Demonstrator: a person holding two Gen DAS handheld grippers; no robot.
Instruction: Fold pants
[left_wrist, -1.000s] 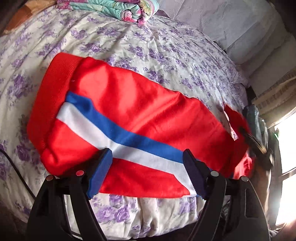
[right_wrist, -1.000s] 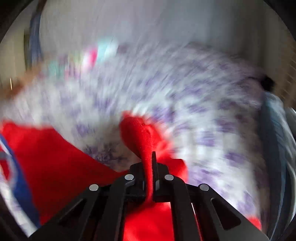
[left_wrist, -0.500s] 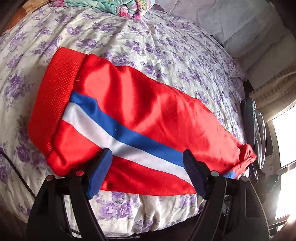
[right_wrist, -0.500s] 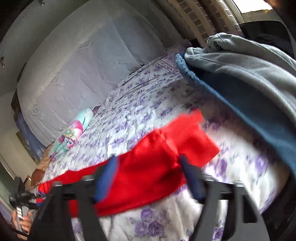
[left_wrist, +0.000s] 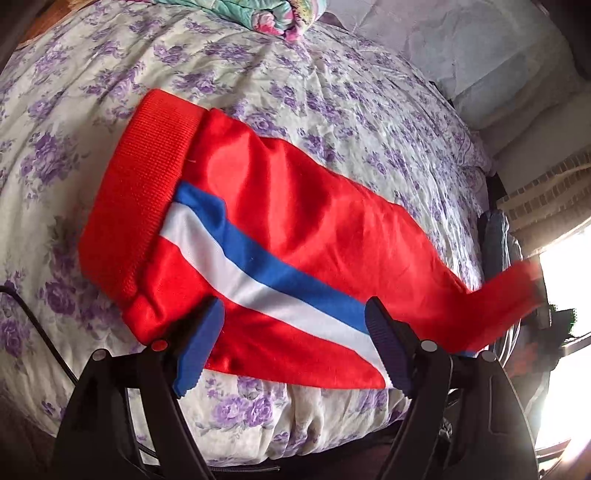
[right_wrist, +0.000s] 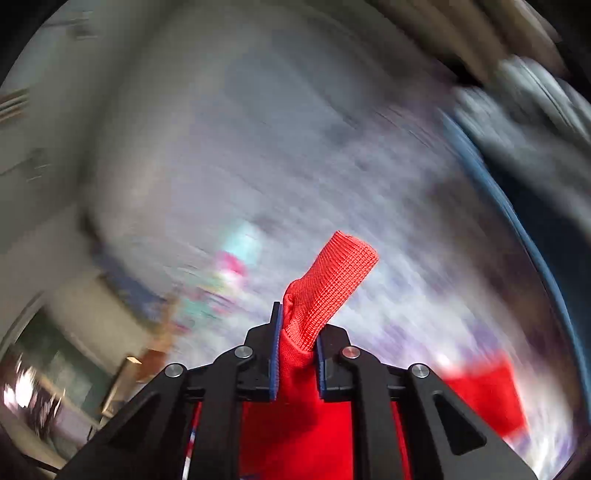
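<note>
Red pants (left_wrist: 295, 221) with a blue and white side stripe lie across the floral bed, ribbed waistband at the left. Their leg end is lifted off the bed at the right (left_wrist: 509, 299), blurred. My left gripper (left_wrist: 291, 347) is open and empty, hovering over the pants' near edge. My right gripper (right_wrist: 297, 354) is shut on the ribbed red cuff of the pants (right_wrist: 328, 291), which sticks up between the pads, with red cloth hanging below.
The bed has a purple floral sheet (left_wrist: 332, 92). A folded colourful blanket (left_wrist: 258, 14) lies at its far end. Grey and blue clothes (right_wrist: 535, 155) sit at the right, blurred. A bright window (left_wrist: 565, 295) is at the right.
The right gripper was open over the cuff half a second ago; it has shut on the cuff and lifted it, moving fast. The left gripper stayed open over the pants.
</note>
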